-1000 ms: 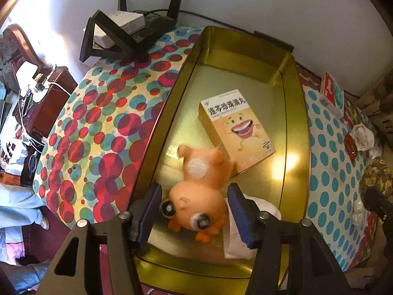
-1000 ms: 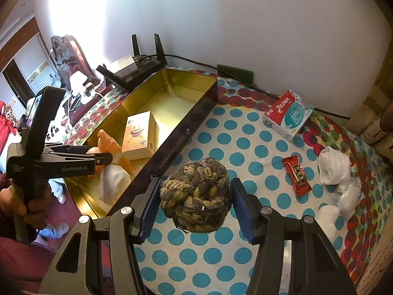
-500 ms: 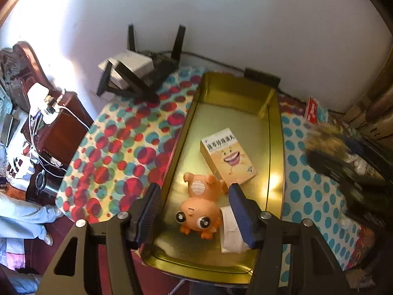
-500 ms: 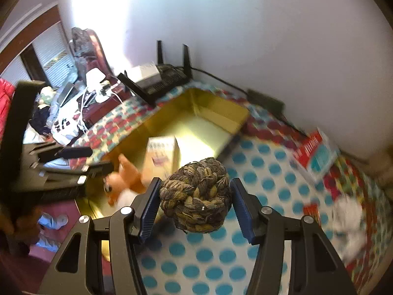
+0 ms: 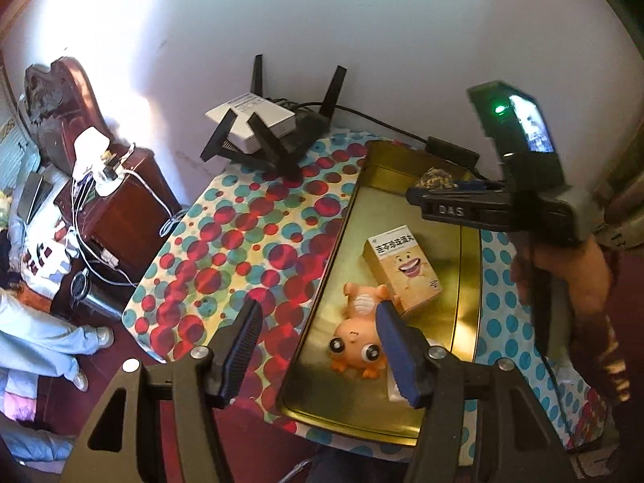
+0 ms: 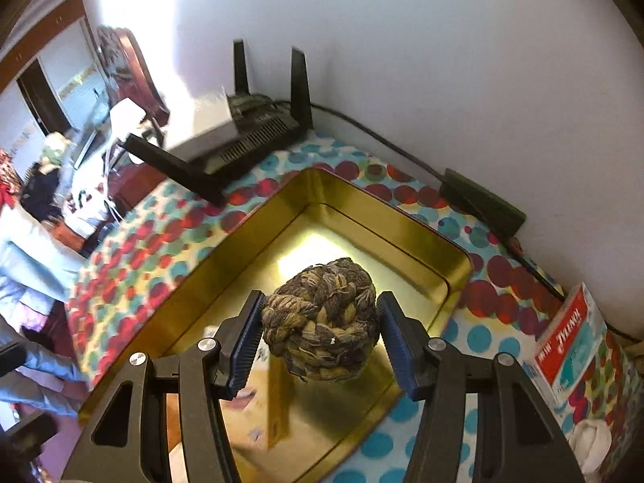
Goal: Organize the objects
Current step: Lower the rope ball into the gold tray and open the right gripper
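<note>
My right gripper (image 6: 320, 340) is shut on a brown braided rope ball (image 6: 322, 318) and holds it above the far end of the gold tin tray (image 6: 386, 217). From the left wrist view the right gripper (image 5: 455, 201) hovers over the tray (image 5: 334, 249), the rope ball (image 5: 436, 179) just showing. In the tray lie an orange toy pig (image 5: 360, 334), a yellow medicine box (image 5: 402, 267) and a white cloth (image 5: 394, 392). My left gripper (image 5: 318, 346) is open and empty, raised above the tray's near left rim.
A black router (image 6: 257, 129) and a white box (image 5: 251, 118) sit at the table's back left. A red and white box (image 6: 571, 346) and a white cloth (image 6: 591, 438) lie right of the tray. A power adapter (image 6: 481, 201) lies by the wall. Spotted tablecloth (image 5: 241, 241).
My right gripper carried the rope ball left from over the tablecloth to above the tray's far end. My left gripper rose and drew back from the toy pig, still open.
</note>
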### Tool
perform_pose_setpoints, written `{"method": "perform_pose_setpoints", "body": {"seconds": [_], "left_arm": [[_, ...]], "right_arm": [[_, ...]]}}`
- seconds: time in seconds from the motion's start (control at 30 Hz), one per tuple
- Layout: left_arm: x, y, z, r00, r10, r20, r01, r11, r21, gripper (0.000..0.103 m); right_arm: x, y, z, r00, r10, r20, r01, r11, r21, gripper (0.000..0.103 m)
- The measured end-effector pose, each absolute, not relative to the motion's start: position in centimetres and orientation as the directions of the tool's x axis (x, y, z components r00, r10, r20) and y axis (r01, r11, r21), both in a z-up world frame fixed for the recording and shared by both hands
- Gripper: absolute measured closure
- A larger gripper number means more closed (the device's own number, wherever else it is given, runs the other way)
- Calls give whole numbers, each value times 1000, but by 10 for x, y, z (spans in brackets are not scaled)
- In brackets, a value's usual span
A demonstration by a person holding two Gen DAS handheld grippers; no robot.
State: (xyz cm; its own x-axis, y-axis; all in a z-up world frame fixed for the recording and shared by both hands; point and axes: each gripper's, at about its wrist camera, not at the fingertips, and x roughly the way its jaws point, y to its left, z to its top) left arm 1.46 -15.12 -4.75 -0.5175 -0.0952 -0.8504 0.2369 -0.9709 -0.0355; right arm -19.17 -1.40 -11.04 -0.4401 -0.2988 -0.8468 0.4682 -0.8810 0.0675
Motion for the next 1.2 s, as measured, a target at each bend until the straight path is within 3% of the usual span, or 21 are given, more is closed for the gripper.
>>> {"method": "perform_pose_setpoints", "body": {"seconds": [0.43, 0.5, 0.57, 0.8, 0.93, 1.2], "left_arm": [[15, -166, -49, -497, -90, -863, 287, -956, -65, 43], [12, -161, -48, -501, -92, -861, 275, -960, -57, 43], [8, -156, -47, -506, -87, -858, 260, -964, -56, 43], [-12, -120, -40, -539, -41, -841, 161, -985, -56, 43], [-25, -90, -39, -549, 3, -836, 82, -995, -58, 43], [-40, -33, -42, -540, 66, -839, -50, -998, -46, 43]], "right_arm": [[-207, -31, -137, -396, -267, -879, 455, -888, 65, 48], [-206, -30, -135, -404, -269, -874, 456, -888, 62, 44], [-201, -26, -127, -434, -267, -861, 454, -890, 47, 33], [-159, 39, -75, -536, -322, -780, 415, -905, 89, 30], [-128, 102, -60, -596, -239, -766, 319, -947, 47, 24], [-63, 233, -59, -623, -27, -782, 50, -999, -5, 23]]}}
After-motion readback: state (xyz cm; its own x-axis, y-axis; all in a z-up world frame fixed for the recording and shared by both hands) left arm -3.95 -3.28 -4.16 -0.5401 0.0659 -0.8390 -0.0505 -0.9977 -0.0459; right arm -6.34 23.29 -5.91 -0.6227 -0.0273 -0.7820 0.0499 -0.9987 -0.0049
